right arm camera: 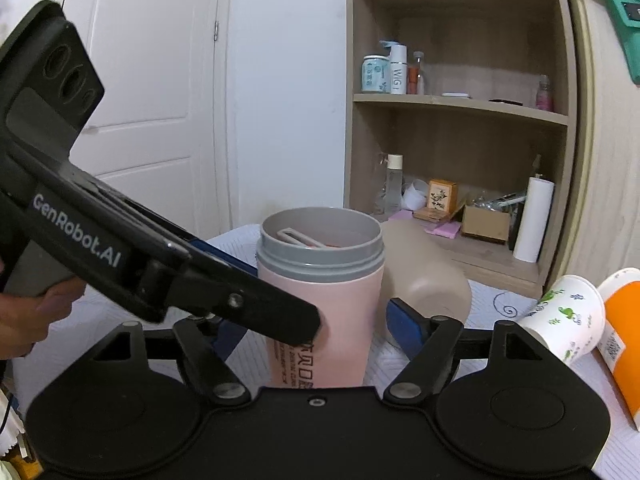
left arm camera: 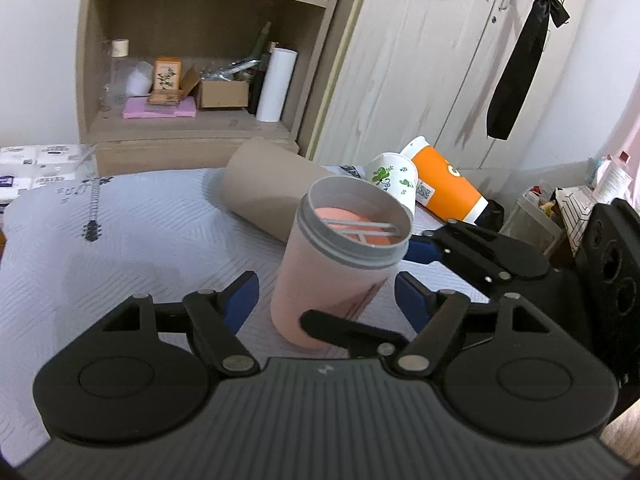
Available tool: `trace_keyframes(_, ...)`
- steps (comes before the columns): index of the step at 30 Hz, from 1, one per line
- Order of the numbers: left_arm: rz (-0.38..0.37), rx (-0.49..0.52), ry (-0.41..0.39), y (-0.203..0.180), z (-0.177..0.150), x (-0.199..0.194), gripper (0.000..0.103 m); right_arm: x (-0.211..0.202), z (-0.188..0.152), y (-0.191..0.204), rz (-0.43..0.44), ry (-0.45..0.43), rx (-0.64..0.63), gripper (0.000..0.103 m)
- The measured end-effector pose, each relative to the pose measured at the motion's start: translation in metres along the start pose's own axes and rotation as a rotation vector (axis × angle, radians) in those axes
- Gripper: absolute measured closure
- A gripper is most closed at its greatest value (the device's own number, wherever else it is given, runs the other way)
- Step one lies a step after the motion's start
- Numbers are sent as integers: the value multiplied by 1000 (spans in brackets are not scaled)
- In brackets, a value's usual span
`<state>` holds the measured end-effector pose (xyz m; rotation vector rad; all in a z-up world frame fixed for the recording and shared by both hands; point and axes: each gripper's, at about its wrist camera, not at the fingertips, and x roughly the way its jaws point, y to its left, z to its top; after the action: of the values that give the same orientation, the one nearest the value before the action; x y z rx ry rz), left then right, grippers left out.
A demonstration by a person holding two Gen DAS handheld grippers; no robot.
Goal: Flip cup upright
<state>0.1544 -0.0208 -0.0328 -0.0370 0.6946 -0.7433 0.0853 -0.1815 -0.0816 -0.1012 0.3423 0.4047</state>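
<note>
A pink cup [left arm camera: 340, 264] with a grey threaded rim stands upright, mouth up, on the grey patterned bedspread [left arm camera: 120, 240]. It also shows in the right wrist view [right arm camera: 320, 304]. My left gripper [left arm camera: 326, 300] is open, its blue pads on either side of the cup and apart from it. My right gripper [right arm camera: 316, 326] is open too, straddling the cup's lower body from the other side. In the left wrist view the right gripper [left arm camera: 404, 284] reaches in from the right around the cup.
A tan cylinder [left arm camera: 264, 188] lies on its side behind the cup. A white leaf-print paper cup [left arm camera: 394, 182] and an orange cup [left arm camera: 448, 184] lie tipped at the right. A wooden shelf unit [left arm camera: 192, 60] stands beyond the bed.
</note>
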Motion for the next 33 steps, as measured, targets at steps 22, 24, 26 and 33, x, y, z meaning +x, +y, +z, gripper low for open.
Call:
trace_keyframes(22,277,-33,-79,-35,-45,-83,26,-106,0,35,-223,-75,75,20)
trace_keyframes(24,281,-37,-79,-42,-49,-90,26,-117,2,39,-241,-78,79,20)
trace_keyframes(26,280,-42,-82,-47,-54,-97,25,-130,6,43,-252,-82,87,20)
trace_keyframes(33,335,-59,-99,-64,-66,-120,24,-161,20,57,-289,-99,90,20)
